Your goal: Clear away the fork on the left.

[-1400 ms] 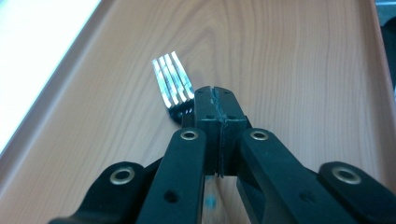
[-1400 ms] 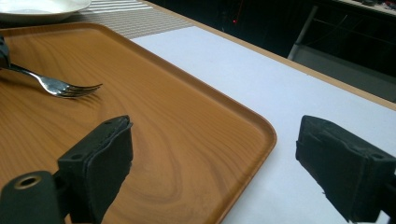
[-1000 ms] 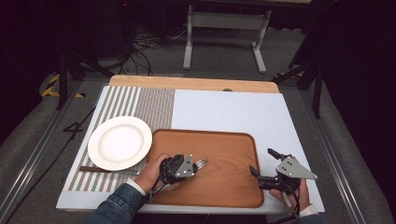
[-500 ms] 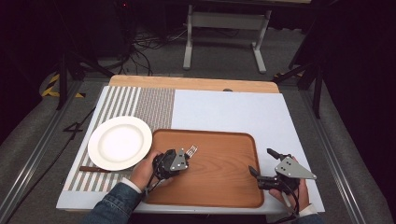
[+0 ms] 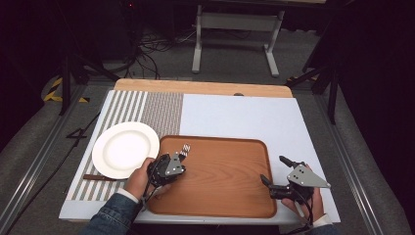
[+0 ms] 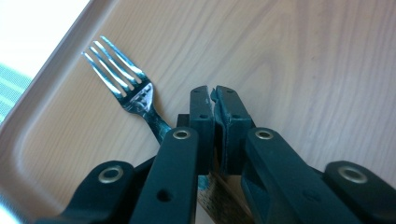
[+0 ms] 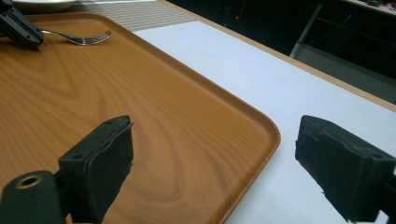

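On the wooden tray our left gripper clamps the fork's handle, tines pointing toward the plate, while our right gripper gapes at the tray's near-right corner

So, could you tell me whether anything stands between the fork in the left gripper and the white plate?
Only the tray's raised left rim. The left gripper holds the fork just inside it, and the plate lies right beside the tray.
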`<act>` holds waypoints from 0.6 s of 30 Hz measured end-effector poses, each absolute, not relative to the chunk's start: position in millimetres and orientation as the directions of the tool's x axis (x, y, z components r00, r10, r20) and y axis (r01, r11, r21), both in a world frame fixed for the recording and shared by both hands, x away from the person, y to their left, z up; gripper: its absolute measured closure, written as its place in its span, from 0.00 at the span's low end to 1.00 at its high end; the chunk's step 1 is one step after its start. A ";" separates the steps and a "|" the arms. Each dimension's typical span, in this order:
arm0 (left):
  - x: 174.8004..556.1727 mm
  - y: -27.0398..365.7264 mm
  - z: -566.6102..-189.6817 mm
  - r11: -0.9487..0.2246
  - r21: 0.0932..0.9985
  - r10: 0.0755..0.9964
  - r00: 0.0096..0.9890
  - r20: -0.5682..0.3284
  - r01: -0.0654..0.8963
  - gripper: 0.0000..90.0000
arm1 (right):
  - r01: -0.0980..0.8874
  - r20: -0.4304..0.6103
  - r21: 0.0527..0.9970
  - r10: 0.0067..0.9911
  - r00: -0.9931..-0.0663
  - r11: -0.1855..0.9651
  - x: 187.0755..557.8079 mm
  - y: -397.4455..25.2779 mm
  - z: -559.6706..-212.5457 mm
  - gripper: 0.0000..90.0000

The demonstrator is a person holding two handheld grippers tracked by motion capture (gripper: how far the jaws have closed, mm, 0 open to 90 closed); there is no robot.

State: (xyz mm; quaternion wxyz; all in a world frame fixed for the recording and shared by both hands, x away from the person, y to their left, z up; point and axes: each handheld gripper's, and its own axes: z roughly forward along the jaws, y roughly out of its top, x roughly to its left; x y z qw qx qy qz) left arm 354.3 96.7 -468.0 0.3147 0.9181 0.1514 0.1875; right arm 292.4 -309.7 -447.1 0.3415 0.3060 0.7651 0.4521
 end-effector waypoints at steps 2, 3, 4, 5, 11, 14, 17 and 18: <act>354.0 101.3 -468.4 -0.748 0.640 0.414 0.877 0.243 0.176 0.95 | 0.159 -0.246 0.901 0.777 -0.579 0.404 292.5 -309.6 -446.9 0.13; 353.5 104.1 -468.7 -0.744 0.641 0.425 0.873 0.237 0.188 0.95 | 0.159 -0.246 0.901 0.777 -0.579 0.404 292.5 -309.6 -446.9 0.13; 353.6 105.5 -468.9 -0.741 0.644 0.427 0.873 0.236 0.189 0.95 | 0.159 -0.247 0.901 0.777 -0.579 0.404 292.5 -309.5 -446.9 0.13; 353.1 107.9 -469.2 -0.737 0.647 0.434 0.870 0.232 0.195 0.95 | 0.159 -0.247 0.901 0.777 -0.579 0.404 292.6 -309.5 -446.9 0.13; 351.0 116.0 -469.6 -0.728 0.651 0.457 0.860 0.226 0.216 0.94 | 0.159 -0.248 0.900 0.777 -0.579 0.406 292.7 -309.4 -446.8 0.13; 348.5 118.7 -469.6 -0.729 0.648 0.464 0.855 0.231 0.220 0.93 | 0.159 -0.249 0.900 0.777 -0.579 0.407 292.7 -309.3 -446.8 0.13; 346.8 123.6 -470.2 -0.719 0.655 0.477 0.850 0.222 0.233 0.92 | 0.159 -0.249 0.900 0.777 -0.578 0.406 292.6 -309.3 -446.8 0.13; 346.5 125.3 -470.4 -0.714 0.657 0.484 0.848 0.217 0.240 0.92 | 0.159 -0.248 0.900 0.778 -0.577 0.405 292.7 -309.3 -446.7 0.13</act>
